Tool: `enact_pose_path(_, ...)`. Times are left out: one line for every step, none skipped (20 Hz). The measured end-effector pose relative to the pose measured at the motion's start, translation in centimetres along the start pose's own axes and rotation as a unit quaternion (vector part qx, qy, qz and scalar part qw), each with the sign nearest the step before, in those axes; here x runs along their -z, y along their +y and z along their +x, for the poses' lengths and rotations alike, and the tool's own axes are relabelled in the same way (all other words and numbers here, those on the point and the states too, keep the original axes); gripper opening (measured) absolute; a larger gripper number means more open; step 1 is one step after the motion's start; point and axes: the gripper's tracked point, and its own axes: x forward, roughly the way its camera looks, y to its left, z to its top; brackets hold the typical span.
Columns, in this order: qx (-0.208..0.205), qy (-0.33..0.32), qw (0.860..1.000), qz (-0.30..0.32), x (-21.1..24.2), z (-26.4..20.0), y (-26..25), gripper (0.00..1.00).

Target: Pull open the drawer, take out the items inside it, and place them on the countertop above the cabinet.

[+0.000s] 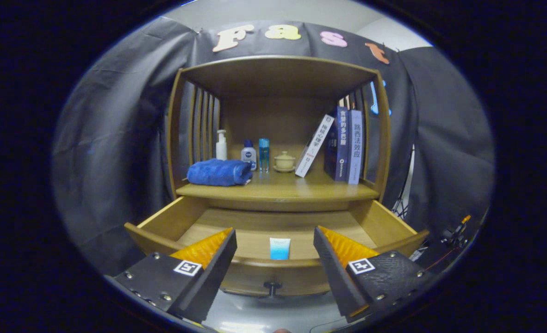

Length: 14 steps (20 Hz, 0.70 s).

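The gripper (273, 252) hangs wide apart, empty, above the open drawer (384, 226). The tube (280, 248) inside looks light, soft, probably slippery; pinch its flat middle.

The pale purple book (355, 145) bears 路西法效应 down its spine, and the dark blue book (340, 143) beside it reads 贪婪的多巴胺. The leaning white book (314, 145) has a title too small to read. The gripper (274, 229), jaws wide apart, carries square coded markers (188, 267) without legible characters.
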Motion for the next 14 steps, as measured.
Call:
enact_pose_path(0.001,0.016,1.0,0.008,-0.4,1.1,-0.1,0.99)
enact_pose_path(0.0,0.033,0.999,0.01,-0.6,2.2,-0.1,0.99)
enact_pose_path(0.0,0.054,0.998,0.011,-0.6,3.5,-0.2,1.0)
enact_pose_path(-0.003,0.091,0.996,0.011,0.2,4.6,-0.2,1.0)
enact_pose_path(-0.005,0.125,0.992,0.013,1.0,5.6,-0.1,1.0)
enact_pose_path(-0.011,0.161,0.987,0.014,2.1,6.8,0.2,1.0)
enact_pose_path(-0.017,0.197,0.98,0.017,3.3,7.9,0.5,1.0)
enact_pose_path(-0.02,0.236,0.971,0.014,4.3,8.5,0.6,1.0)
enact_pose_path(-0.025,0.278,0.96,0.006,5.7,8.8,0.9,1.0)
enact_pose_path(-0.034,0.312,0.949,0.0,6.4,8.8,1.1,1.0)
enact_pose_path(-0.038,0.341,0.939,-0.016,7.4,9.1,1.1,1.0)
enact_pose_path(-0.041,0.361,0.931,-0.033,8.7,9.5,1.4,1.0)
enact_pose_path(-0.041,0.386,0.921,-0.044,9.9,9.8,1.3,1.0)
enact_pose_path(-0.035,0.403,0.913,-0.052,10.9,10.0,1.0,1.0)
